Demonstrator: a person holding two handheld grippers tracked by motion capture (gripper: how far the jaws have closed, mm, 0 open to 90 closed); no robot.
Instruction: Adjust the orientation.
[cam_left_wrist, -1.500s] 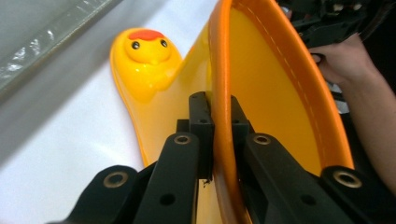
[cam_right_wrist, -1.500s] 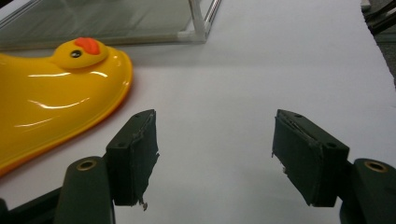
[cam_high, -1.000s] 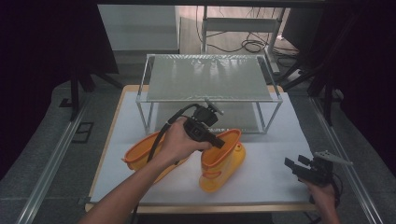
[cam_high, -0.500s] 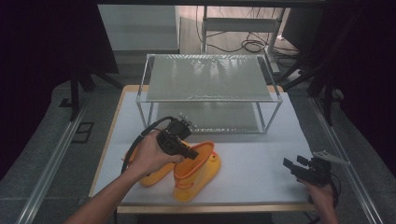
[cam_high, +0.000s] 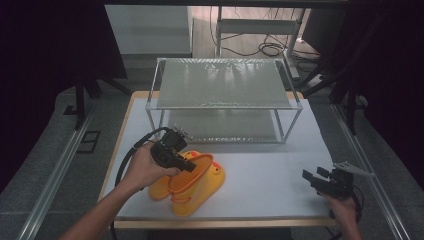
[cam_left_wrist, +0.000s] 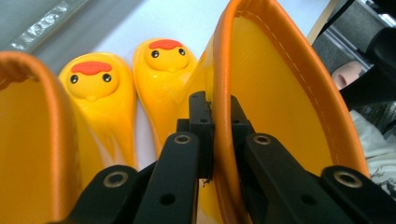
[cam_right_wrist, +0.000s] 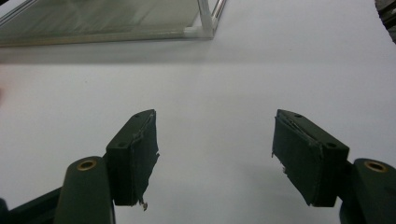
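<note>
The left gripper (cam_left_wrist: 212, 109) clamps the orange rim of one yellow duck boot (cam_high: 200, 187), which lies beside the other boot (cam_high: 162, 187) on the white table (cam_high: 270, 170) before the glass shelf (cam_high: 222, 85). The right gripper (cam_right_wrist: 215, 154) rests near the table's right edge, jaws wide with nothing between them.

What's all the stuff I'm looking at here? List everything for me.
rain boots: two, yellow with orange rims and duck faces on the toes, side by side at the table's front left; one is pinched at its rim.
shelf rack: one, metal frame with two grey tiers, at the back middle of the table.
table: one, white top with a wooden edge.
cables: several, black, on the floor behind the table.
left gripper: one, black, jaws shut on a boot's rim, held in the person's left hand.
right gripper: one, black, jaws open over bare table at the front right, in the right hand.
</note>
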